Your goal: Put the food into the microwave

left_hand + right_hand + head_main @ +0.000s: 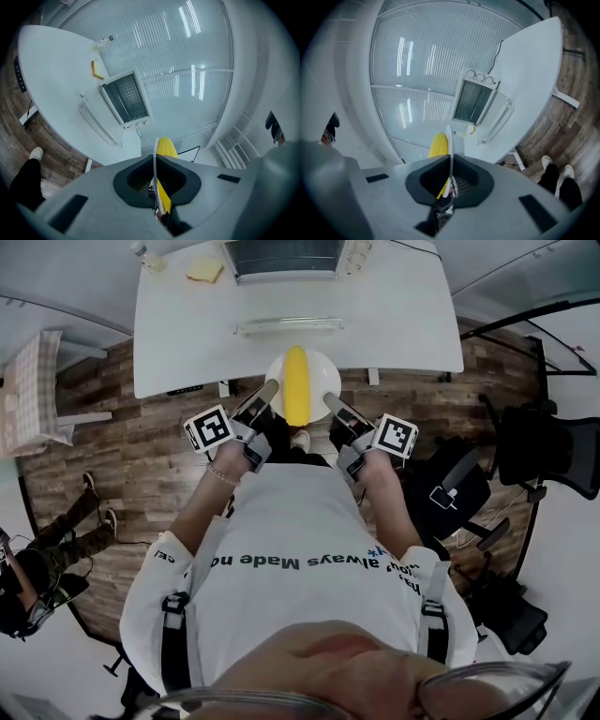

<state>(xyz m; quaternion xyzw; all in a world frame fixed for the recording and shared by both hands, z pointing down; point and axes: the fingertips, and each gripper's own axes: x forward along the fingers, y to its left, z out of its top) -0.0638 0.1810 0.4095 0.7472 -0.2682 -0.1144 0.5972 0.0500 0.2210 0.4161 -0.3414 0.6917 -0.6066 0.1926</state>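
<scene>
1. Food (296, 385), 1 long yellow piece, lies across a white plate (322, 367). The left gripper (265, 396) and the right gripper (335, 406) each have their jaws closed on the plate's rim, on opposite sides.
2. The plate is held at the near edge of the white table (187, 334). The microwave (284, 257) stands at the far edge, with a yellow pad (204, 271) beside it toward the far left corner.
3. Both gripper views show the plate edge-on between the jaws and a ribbed glass wall (187, 56) behind the microwave. Only the head view shows the plate's face.
4. The person's white shirt (300, 512) reads "always Made".
</scene>
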